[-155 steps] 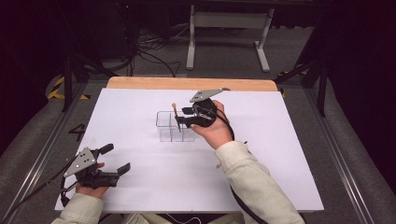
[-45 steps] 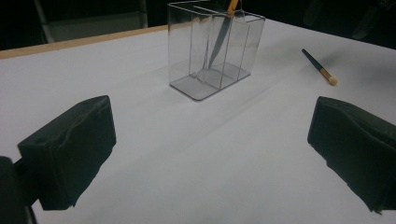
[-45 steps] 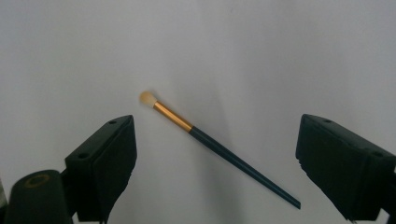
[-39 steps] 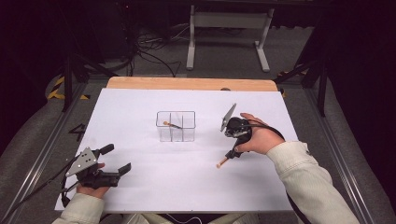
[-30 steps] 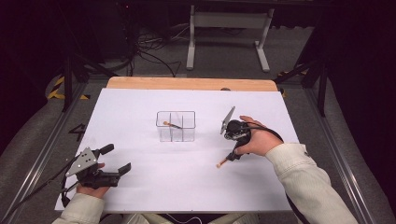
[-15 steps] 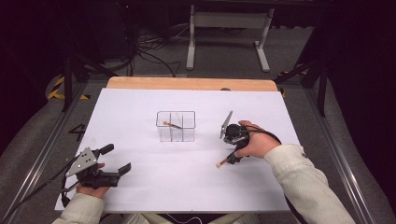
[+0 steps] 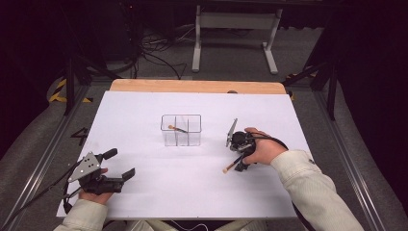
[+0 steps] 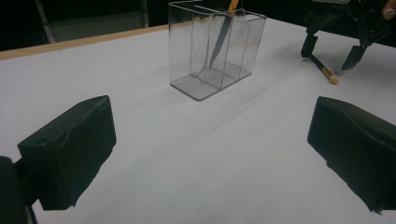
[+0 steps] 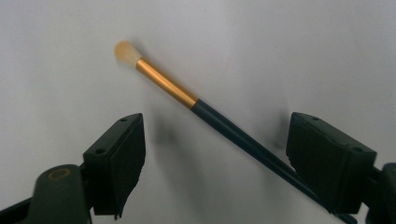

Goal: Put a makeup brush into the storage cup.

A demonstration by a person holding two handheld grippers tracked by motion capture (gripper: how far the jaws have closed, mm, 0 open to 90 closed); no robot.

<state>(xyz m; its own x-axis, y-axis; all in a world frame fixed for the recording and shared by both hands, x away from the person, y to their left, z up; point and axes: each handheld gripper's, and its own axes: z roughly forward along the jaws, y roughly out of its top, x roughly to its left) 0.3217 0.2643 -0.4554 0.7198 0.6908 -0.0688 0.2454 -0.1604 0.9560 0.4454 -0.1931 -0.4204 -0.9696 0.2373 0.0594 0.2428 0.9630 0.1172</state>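
- The table (image 7: 144, 110) carries a white sheet; on it, near the middle, stands a clear divided holder (image 7: 181, 130) with 3 compartments.
- 1 brush (image 8: 223, 32) is already in the holder, leaning with its bristle end up against the rim; which compartment it sits in is hard to tell.
- The left gripper (image 7: 118, 163) rests low at the near left corner of the sheet, well apart from the holder, jaws wide apart and holding nothing.
- The right gripper (image 7: 239, 161) points down at the sheet to the right of the holder, straddling a 2nd brush (image 9: 205, 112) that lies flat there.
- That brush has a dark handle, a gold ferrule and a pale tuft; the handle runs between the 2 jaws, which have just been closing in but do not yet press on it.
- Step in hand, as I judge it: gripping the 2nd brush so it can join the 1st in the holder.
- Next move calls for closing squarely on the thin handle against the sheet, lifting without letting it roll, then tipping it upright over a compartment.
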